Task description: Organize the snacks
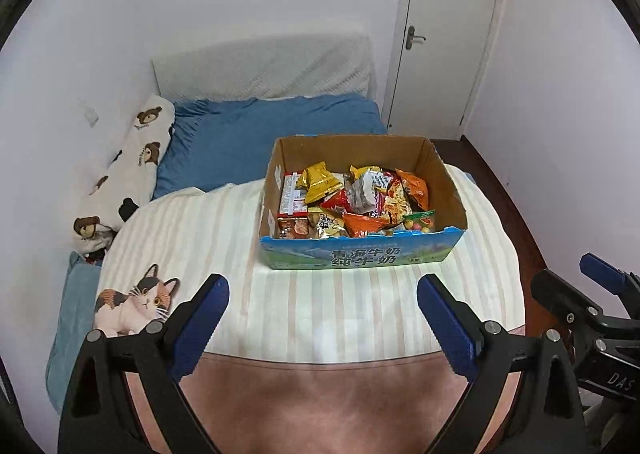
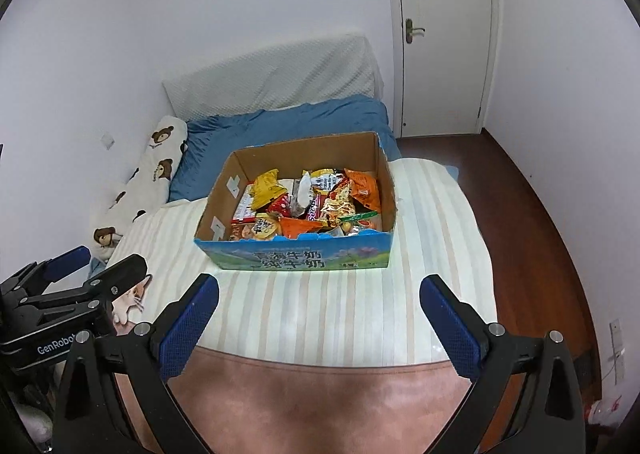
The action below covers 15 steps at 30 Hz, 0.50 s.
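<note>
Bed (image 1: 248, 134) filling most of both views, under a blue sheet at the far end and a cream striped cover (image 1: 200, 238) nearer, with a pink blanket (image 1: 320, 406) across the near edge

White door (image 1: 444, 34) shut in the far right corner, dark wooden floor (image 2: 532, 214) along the right side

Long bear-print pillow (image 1: 124, 174) lying against the left wall, running front to back

Cat-shaped cushion (image 1: 132, 306) at the near left of the striped cover

Cardboard box (image 1: 360, 254) set flat on the striped cover, right of centre in the left wrist view and near centre in the right wrist view; long axis running left to right, blue printed front face toward the cameras, open top upward

Box holding a loose heap of snack packets (image 1: 352, 202), none outside it: a yellow-gold packet (image 1: 320, 182) toward the back left, an orange packet (image 1: 414, 184) at the back right, a silver-white packet (image 1: 364, 190) between them, a red-and-white flat pack (image 1: 292, 196) along the left wall, an orange wedge-shaped packet (image 1: 362, 224) at the front

Left gripper (image 1: 322, 318) held low over the near edge of the bed, pointing at the box, jaws spread wide, nothing between the blue pads (image 1: 204, 322)

Right gripper (image 2: 318, 314) just beside it on the right, level and aimed likewise, jaws wide apart and empty, well short of the box
</note>
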Tool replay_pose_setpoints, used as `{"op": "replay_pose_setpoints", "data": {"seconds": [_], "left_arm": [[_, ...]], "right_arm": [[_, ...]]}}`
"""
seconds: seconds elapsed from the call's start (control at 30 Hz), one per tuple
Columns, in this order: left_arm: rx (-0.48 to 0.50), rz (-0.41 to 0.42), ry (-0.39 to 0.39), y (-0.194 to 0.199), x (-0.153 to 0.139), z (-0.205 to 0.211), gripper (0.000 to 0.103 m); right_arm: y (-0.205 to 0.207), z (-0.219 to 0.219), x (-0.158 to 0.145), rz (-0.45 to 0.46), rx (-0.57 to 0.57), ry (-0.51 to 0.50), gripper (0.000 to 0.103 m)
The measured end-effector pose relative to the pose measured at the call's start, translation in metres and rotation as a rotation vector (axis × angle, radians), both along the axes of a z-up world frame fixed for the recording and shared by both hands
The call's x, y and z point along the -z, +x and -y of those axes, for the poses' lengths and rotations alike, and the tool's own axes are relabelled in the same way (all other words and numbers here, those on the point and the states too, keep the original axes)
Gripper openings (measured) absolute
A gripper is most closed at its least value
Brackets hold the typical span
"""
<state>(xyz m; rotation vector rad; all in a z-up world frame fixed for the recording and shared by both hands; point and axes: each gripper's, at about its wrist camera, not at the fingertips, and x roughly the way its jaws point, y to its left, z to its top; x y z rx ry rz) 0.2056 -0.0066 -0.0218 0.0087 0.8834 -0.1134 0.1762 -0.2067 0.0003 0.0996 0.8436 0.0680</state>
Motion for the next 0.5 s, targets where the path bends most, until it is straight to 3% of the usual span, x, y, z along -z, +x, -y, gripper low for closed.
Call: {"op": "replay_pose_setpoints", "data": {"seconds": [0.27, 0.5], "left_arm": [[-0.01, 0.032, -0.005, -0.029, -0.013, -0.008, 0.096], [-0.022, 0.026, -0.021, -0.028, -0.01, -0.011, 0.096]], "right_arm": [[-0.029, 0.0, -0.019, 0.031, 0.002, -0.001, 0.103], [-0.032, -0.003, -0.019, 0.031, -0.002, 0.0, 0.103]]}}
